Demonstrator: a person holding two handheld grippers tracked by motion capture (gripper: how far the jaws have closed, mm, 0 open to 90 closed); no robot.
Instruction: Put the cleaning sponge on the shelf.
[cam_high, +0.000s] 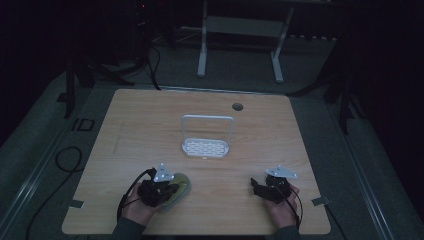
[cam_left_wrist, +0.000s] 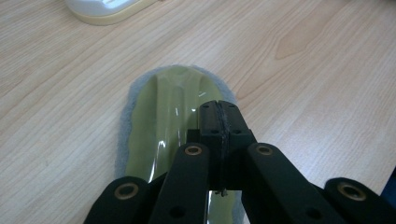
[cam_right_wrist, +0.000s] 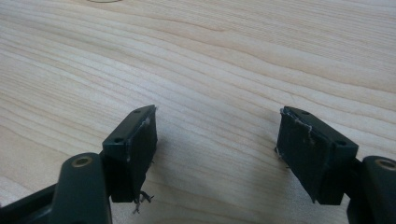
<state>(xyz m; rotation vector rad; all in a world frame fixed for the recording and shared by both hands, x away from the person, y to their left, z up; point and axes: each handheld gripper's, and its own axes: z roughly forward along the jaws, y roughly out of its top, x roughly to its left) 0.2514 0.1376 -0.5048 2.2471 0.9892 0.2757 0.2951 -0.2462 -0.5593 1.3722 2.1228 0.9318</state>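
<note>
The olive-green brush (cam_left_wrist: 163, 116) with a grey fringe lies on the wooden surface (cam_high: 140, 130) at the near left; the left hand-held gripper (cam_left_wrist: 218, 112) sits over it, jaws pressed together, and whether they pinch its raised ridge I cannot tell; the right hand-held gripper (cam_right_wrist: 217, 140) rests at the near right, jaws wide over bare wood; a white rack (cam_high: 206, 147) stands farther off at the centre.

A dim lab or recording room: a bare wooden tabletop (cam_high: 150, 125) on grey carpet (cam_high: 40, 150), loose cables (cam_high: 67, 160) on the floor, a white desk frame (cam_high: 240, 45) behind.
</note>
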